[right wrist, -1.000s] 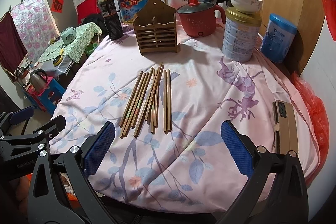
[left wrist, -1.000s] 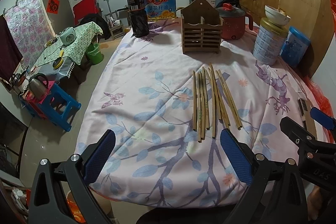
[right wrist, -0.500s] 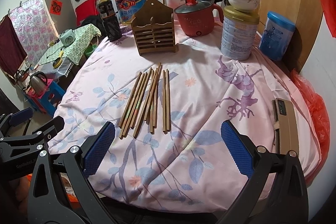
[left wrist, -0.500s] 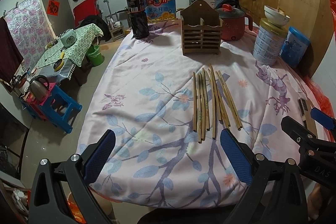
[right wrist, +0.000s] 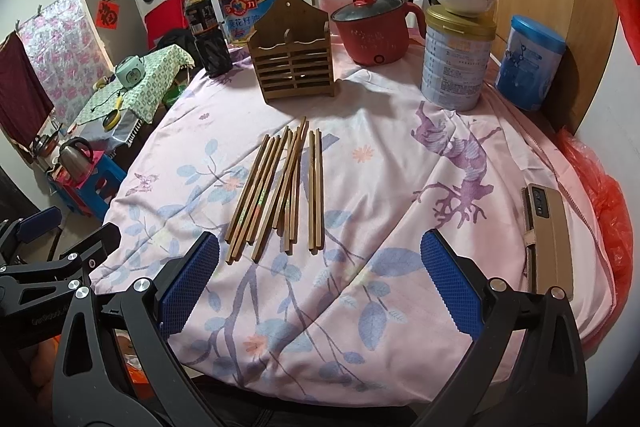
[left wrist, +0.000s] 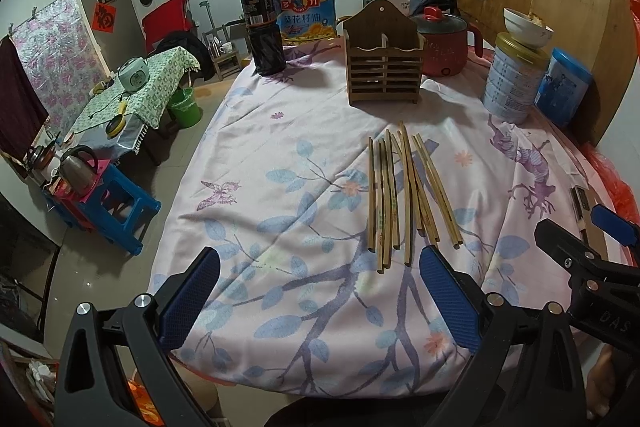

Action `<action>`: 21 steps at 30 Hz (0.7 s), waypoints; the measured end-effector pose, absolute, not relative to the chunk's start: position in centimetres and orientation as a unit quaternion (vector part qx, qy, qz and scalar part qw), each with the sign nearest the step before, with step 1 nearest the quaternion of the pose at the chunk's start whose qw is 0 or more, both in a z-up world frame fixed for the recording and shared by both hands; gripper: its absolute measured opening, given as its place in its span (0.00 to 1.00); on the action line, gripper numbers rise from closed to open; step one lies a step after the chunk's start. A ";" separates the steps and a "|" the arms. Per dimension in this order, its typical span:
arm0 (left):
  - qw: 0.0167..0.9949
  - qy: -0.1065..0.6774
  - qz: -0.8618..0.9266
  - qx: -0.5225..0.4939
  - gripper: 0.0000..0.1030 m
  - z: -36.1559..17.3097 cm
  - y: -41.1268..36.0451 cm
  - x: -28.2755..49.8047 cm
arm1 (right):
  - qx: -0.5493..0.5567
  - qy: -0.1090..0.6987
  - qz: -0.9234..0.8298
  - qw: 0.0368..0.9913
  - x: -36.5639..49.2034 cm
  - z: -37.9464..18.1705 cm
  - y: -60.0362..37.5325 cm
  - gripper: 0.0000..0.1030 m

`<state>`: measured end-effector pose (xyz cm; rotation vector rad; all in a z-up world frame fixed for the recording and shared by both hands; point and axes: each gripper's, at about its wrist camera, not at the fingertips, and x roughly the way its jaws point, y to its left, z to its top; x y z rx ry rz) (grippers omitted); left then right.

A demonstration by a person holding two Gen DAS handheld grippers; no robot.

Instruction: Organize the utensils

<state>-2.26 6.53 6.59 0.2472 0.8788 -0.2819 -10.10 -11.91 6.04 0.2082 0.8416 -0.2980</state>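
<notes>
Several wooden chopsticks (left wrist: pixel 404 195) (right wrist: pixel 280 191) lie side by side on the flowered pink tablecloth (left wrist: pixel 288 211) (right wrist: pixel 400 155), pointing away from me. Behind them stands an empty slatted wooden utensil holder (left wrist: pixel 384 63) (right wrist: pixel 294 63). My left gripper (left wrist: pixel 320 291) hovers open over the table's near edge, its right pad just short of the chopstick ends. My right gripper (right wrist: pixel 320 279) is open too, its left pad close to the nearest chopstick tips. Nothing sits between either pair of fingers. Each gripper shows at the edge of the other's view.
At the back stand a dark sauce bottle (left wrist: pixel 262 27), an oil jug (left wrist: pixel 304 3), a red electric pot (right wrist: pixel 372 27), a tin with a bowl on top (right wrist: pixel 456 67) and a blue canister (right wrist: pixel 528 63). A phone in a tan case (right wrist: pixel 548 239) lies at the right edge.
Both grippers have edged slightly forward toward the chopsticks; the right one has also dipped a little. Nothing on the table has moved.
</notes>
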 end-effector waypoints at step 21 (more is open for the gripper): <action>0.831 0.555 0.002 0.038 0.95 -0.6 10.5 0.8 | 0.118 0.451 -0.122 0.876 -10.1 2.1 -18.4 0.94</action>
